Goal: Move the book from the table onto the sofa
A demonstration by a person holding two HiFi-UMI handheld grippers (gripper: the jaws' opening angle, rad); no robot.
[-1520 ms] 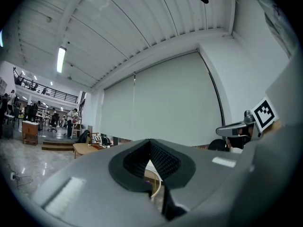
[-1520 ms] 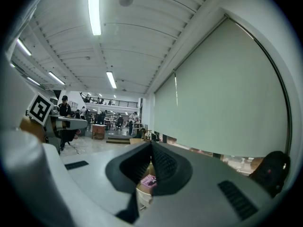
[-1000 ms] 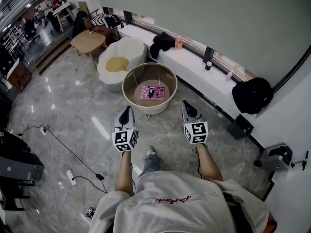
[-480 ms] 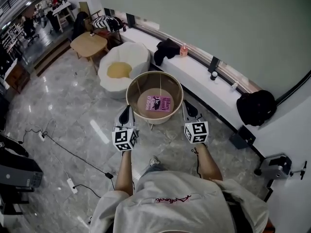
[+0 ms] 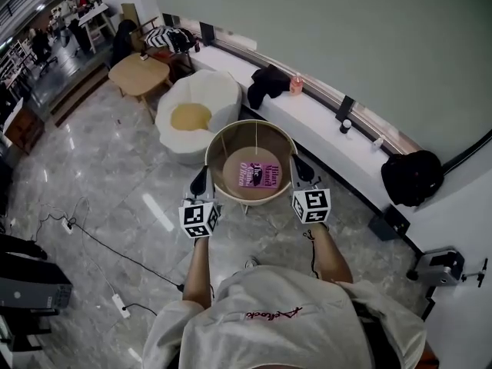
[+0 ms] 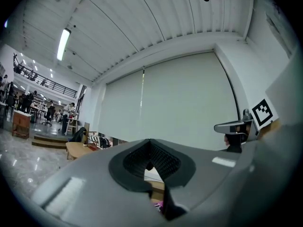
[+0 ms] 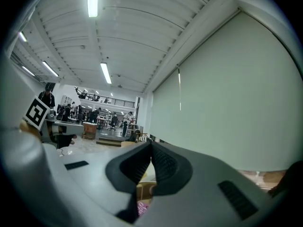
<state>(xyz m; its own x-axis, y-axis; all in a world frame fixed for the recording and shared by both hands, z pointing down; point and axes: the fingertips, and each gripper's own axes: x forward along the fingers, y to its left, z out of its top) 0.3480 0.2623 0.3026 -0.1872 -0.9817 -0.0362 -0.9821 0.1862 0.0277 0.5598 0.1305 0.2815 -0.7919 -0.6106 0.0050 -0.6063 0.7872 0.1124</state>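
Left hand-held gripper (image 5: 202, 177): jaws pressed together with nothing between them, held level, tip at the near left rim of the tabletop (image 5: 223, 141) in the head view.
Right hand-held gripper (image 5: 295, 164): jaws also together and empty, tip at the right rim.
Book (image 5: 256, 175): pink cover, lying flat on the tabletop between the 2 tips, touched by neither.
Tabletop: round, tan, with a raised rim.
Sofa (image 5: 211, 91): white and rounded, with a yellow cushion (image 5: 190, 117) on its seat, just beyond the tabletop on the left.

Left tongs (image 5: 202, 173), right tongs (image 5: 294, 163) closed, level
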